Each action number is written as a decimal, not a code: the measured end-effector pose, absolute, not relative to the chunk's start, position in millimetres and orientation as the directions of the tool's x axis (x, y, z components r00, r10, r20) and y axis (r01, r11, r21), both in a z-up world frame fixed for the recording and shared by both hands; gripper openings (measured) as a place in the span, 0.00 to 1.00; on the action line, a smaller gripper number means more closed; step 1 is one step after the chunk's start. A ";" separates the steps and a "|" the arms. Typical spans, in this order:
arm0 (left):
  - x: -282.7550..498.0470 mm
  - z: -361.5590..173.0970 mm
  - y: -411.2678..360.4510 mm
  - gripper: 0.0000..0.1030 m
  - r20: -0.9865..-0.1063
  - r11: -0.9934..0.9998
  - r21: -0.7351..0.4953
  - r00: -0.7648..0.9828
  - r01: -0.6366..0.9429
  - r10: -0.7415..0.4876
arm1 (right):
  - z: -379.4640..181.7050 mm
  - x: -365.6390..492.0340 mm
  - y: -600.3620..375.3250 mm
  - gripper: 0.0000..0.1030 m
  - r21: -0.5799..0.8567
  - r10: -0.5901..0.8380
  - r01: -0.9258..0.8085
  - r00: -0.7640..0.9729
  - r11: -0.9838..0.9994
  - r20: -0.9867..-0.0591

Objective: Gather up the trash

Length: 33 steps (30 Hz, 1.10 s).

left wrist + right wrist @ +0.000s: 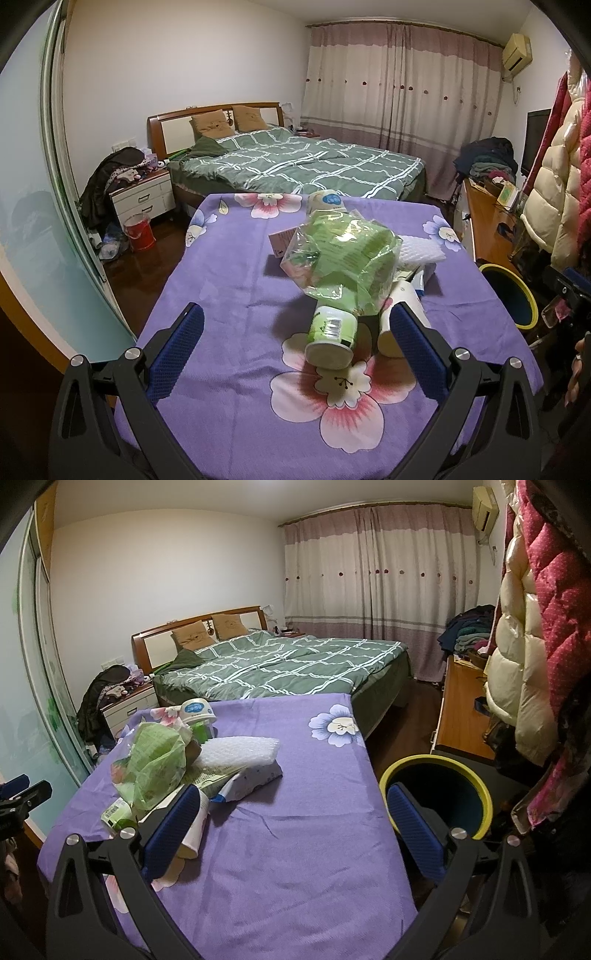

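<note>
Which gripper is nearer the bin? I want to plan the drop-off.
Right. The right gripper hangs over the table edge, its right finger beside the bin. The left gripper faces the trash pile, the bin off to its right.

tablecloth [229,280]: purple floral | bin [480,786]: yellow rim | bedspread [303,162]: green plaid

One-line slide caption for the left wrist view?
Open left gripper hovers over a trash pile, small green bottle nearest, on the purple floral tablecloth; yellow-rimmed bin waits alongside.
</note>
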<state>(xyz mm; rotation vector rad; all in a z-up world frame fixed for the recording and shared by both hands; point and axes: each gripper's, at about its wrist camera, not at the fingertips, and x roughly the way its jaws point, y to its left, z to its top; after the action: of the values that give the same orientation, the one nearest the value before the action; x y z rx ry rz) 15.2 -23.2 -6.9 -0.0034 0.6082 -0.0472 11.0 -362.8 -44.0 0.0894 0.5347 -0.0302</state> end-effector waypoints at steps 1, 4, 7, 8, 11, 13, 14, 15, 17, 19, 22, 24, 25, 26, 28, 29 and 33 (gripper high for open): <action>18.5 -7.7 -21.9 0.96 -0.572 0.999 -0.019 0.819 0.041 -0.044 | -44.4 13.6 -361.8 0.94 0.079 -0.002 0.049 0.860 0.996 -0.510; 27.0 -10.5 -18.5 0.96 -0.579 0.999 -0.027 0.814 0.032 -0.042 | -48.0 29.8 -352.7 0.94 0.080 0.018 0.027 0.859 0.996 -0.511; 35.1 -13.1 -10.4 0.96 -0.580 1.000 -0.022 0.815 0.014 -0.024 | -51.1 49.9 -339.3 0.94 0.072 0.038 -0.001 0.856 0.997 -0.516; 37.2 -13.6 -7.7 0.96 -0.578 1.000 -0.022 0.816 0.008 -0.019 | -53.7 62.0 -332.1 0.94 0.077 0.056 -0.018 0.853 0.997 -0.519; 43.4 -15.5 1.2 0.96 -0.572 1.000 -0.022 0.820 -0.012 -0.003 | -60.7 84.1 -318.2 0.94 0.088 0.088 -0.048 0.842 0.995 -0.533; 49.1 -18.8 6.5 0.96 -0.575 0.999 -0.022 0.818 -0.025 0.008 | -65.5 100.1 -307.2 0.94 0.095 0.112 -0.072 0.834 0.993 -0.540; 51.0 -20.0 8.7 0.96 -0.577 0.999 -0.024 0.817 -0.026 0.007 | -68.6 109.9 -300.5 0.94 0.097 0.124 -0.085 0.828 0.992 -0.547; 54.0 -22.1 11.0 0.96 -0.580 0.999 -0.028 0.815 -0.025 0.004 | -71.8 119.9 -293.3 0.94 0.099 0.138 -0.100 0.821 0.990 -0.554; 60.1 -25.7 13.5 0.96 -0.587 0.999 -0.029 0.809 -0.025 0.003 | -77.0 134.1 -282.3 0.94 0.089 0.146 -0.116 0.813 0.989 -0.563; 66.9 -29.7 14.8 0.96 -0.593 0.999 -0.025 0.805 -0.023 0.003 | -82.9 148.3 -273.9 0.94 0.089 0.155 -0.127 0.803 0.988 -0.575; 73.8 -36.3 14.1 0.96 -0.601 1.000 -0.019 0.799 -0.019 0.003 | -92.8 171.5 -256.8 0.86 0.100 0.173 -0.141 0.784 0.985 -0.596; 78.5 -39.9 14.5 0.96 -0.607 1.000 -0.020 0.795 -0.017 0.002 | -97.7 178.5 -248.7 0.81 0.097 0.177 -0.149 0.775 0.984 -0.607; 81.9 -42.4 15.4 0.96 -0.611 1.000 -0.022 0.792 -0.016 0.000 | -99.3 183.0 -244.8 0.80 0.096 0.182 -0.156 0.768 0.983 -0.614; 82.8 -44.1 15.3 0.96 -0.613 1.000 -0.022 0.790 -0.016 -0.001 | -102.1 186.9 -240.2 0.78 0.094 0.183 -0.159 0.763 0.983 -0.620; 87.1 -47.2 17.3 0.97 -0.618 1.000 -0.027 0.786 -0.016 -0.004 | -106.7 193.0 -233.7 0.73 0.084 0.178 -0.162 0.754 0.983 -0.632; 89.3 -49.2 19.0 0.96 -0.620 0.999 -0.031 0.784 -0.016 -0.007 | -109.5 196.3 -232.1 0.66 0.090 0.183 -0.164 0.745 0.982 -0.641; 95.1 -55.9 21.5 0.96 -0.631 0.999 -0.037 0.776 -0.014 -0.012 | -114.6 199.3 -237.8 0.27 0.183 0.262 -0.187 0.708 0.965 -0.656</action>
<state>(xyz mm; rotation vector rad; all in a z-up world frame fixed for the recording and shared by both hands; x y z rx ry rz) 95.1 21.5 -55.9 -0.0405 0.6826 0.0010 199.3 -237.8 -114.6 0.1055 0.7444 0.2496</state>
